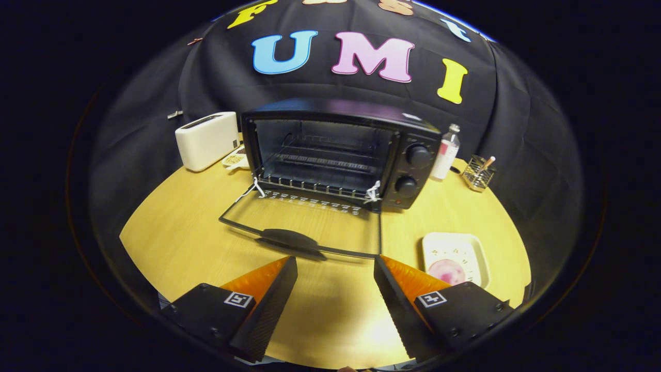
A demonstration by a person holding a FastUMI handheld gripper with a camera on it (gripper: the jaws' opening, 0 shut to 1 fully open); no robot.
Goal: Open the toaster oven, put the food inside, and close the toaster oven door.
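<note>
The tool (335,263) hangs with fingers apart, gripping nothing, over bare bench (170,232). Just ahead, the toaster oven (341,152) door (304,227) lies fully down. The food (447,270) sits on a tray (480,248) beside the right finger.

White pop-up toaster (205,139) at tabletop's (181,232) far left edge; small patterned item (235,159) just beside it, can't tell what. Clear bottle w/ pink label (446,152) near far right edge. Wire holder (477,173) w/ a stick in it, further right by the rim.
</note>
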